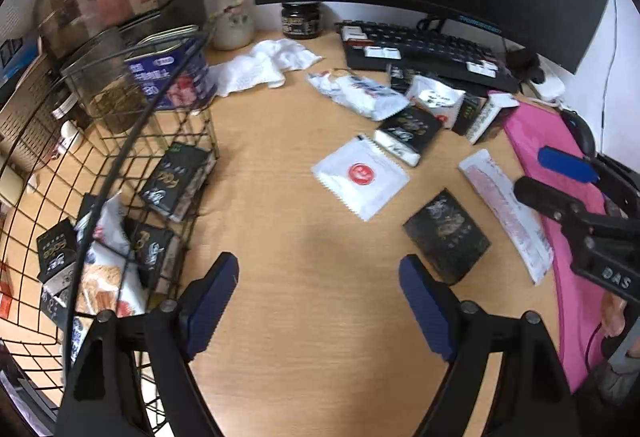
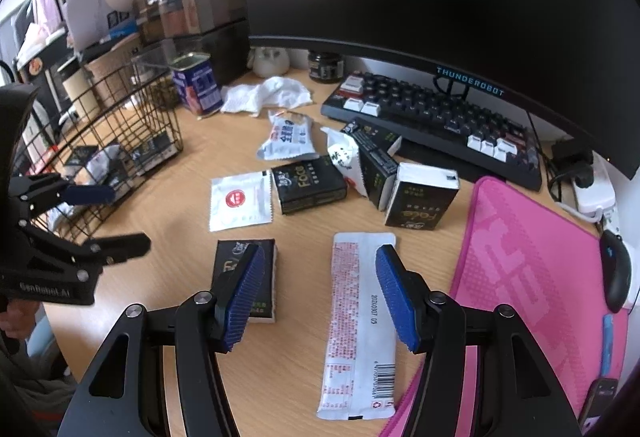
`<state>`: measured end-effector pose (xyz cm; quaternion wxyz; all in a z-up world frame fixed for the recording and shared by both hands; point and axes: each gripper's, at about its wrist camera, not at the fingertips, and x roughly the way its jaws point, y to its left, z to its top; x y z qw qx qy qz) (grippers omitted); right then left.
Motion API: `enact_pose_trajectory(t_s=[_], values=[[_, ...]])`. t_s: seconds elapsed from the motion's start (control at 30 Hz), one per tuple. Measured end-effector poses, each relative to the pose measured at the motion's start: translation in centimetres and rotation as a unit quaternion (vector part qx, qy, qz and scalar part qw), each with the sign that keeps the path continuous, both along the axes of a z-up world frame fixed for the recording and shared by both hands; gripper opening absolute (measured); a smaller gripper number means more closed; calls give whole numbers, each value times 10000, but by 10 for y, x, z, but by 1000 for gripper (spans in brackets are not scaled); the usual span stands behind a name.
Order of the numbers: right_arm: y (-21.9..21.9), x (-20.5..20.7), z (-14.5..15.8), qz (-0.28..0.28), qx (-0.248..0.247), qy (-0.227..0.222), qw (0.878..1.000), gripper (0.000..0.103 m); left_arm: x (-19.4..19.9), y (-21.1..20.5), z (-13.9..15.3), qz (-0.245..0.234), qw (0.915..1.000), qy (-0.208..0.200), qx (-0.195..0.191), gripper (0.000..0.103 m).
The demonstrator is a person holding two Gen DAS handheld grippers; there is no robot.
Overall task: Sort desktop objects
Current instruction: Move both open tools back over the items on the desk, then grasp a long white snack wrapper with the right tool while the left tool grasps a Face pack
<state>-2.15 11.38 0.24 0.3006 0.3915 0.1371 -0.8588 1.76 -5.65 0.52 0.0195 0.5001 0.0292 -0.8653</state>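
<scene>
My left gripper [image 1: 319, 301] and right gripper [image 2: 320, 293] both gape, holding nothing. At the wooden desk's [image 1: 288, 237] left edge, the black wire basket [image 1: 132, 141] holds black tissue packs [image 1: 176, 181] and white snack packets [image 1: 108, 277].

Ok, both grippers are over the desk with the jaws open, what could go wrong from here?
1. The right gripper straddles two things: the black tissue pack by one pad and the long white sachet by the other. Closing might catch both, or neither.
2. The flat white square sachet with a red logo lies flush on the wooden desk, so it may slip from the pads.
3. The left gripper hangs beside the black wire basket and could snag it.
</scene>
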Motion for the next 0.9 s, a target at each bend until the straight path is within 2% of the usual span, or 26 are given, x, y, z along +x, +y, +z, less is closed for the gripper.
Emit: enact_pose_trajectory(t_s=[0.17,0.37,0.63,0.8,0.9], values=[[11,-10,-4,-199,196,75,9996,57,-11,42,-7,-545,9984,-114,53,84],[30,-18,-27,-272,296,-242,9989,57,-35,72,-23,-692,9970,-307,155,84],[47,-24,-39,-400,320,-344,9981,58,-60,75,-44,-516,9966,-516,382,84],[43,-24,-42,-332,330,-375,9982,58,-57,67,-46,-514,9970,-525,237,84],[36,-21,-46,-260,354,-410,9982,59,-51,60,-45,-510,9974,-488,114,78]])
